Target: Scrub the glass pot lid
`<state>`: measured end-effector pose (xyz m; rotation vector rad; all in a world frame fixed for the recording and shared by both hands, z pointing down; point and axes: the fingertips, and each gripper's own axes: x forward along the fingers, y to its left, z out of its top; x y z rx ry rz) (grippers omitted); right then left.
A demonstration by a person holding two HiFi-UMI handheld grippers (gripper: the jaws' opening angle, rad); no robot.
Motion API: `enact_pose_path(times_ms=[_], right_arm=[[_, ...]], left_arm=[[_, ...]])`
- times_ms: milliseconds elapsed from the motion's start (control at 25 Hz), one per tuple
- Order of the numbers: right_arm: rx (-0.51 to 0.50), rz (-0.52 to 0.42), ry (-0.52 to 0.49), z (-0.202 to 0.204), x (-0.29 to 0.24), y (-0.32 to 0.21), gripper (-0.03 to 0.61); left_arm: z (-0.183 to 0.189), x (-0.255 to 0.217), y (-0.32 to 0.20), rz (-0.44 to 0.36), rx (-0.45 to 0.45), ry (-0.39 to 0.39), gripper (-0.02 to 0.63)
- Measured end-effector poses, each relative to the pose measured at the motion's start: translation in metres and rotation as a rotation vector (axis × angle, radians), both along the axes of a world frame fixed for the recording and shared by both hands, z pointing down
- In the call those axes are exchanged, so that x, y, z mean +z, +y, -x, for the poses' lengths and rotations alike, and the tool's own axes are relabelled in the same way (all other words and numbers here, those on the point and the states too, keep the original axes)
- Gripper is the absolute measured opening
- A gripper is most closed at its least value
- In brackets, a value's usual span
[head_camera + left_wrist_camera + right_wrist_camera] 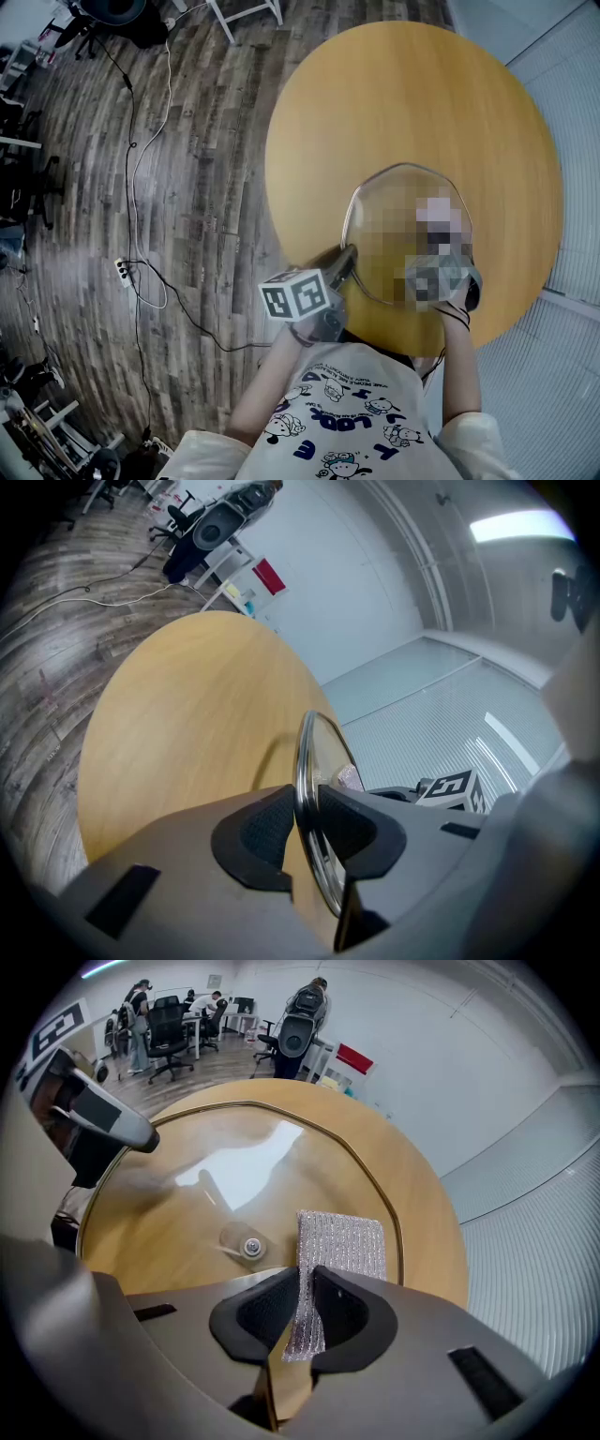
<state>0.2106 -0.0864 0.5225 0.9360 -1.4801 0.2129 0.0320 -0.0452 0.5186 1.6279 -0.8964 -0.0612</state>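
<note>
Right tongs (302, 1312) indistinct behind glass lid (386, 202)

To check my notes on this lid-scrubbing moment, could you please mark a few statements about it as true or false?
1. The left tool is clamped on the rim of the glass lid. True.
2. The right tool holds nothing. False: it is shut on a silvery scrub pad.
3. The glass lid lies flat on the table. False: the left tool holds it up off the table, edge-on in the left gripper view.
4. The table is round, with a yellowish wood-coloured top. True.
</note>
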Motion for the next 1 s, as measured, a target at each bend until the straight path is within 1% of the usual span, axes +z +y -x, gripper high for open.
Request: enact_pose_path(times_ms=[520,800,1000], right_arm=[[0.027,0.042,-0.044,0.005,0.001,0.026,0.063],[0.028,0.059,-0.049,0.008,0.004,0.041,0.063],[0.05,0.081,-0.075,0.007,0.001,0.052,0.063]], left_arm=[[0.001,0.0,-0.002,-0.004,-0.006,-0.003,0.086],[0.004,0.006,-0.001,0.004,-0.015,-0.006,0.086],[0.002,0.003,0.001,0.005,-0.022,-0.004,0.086]])
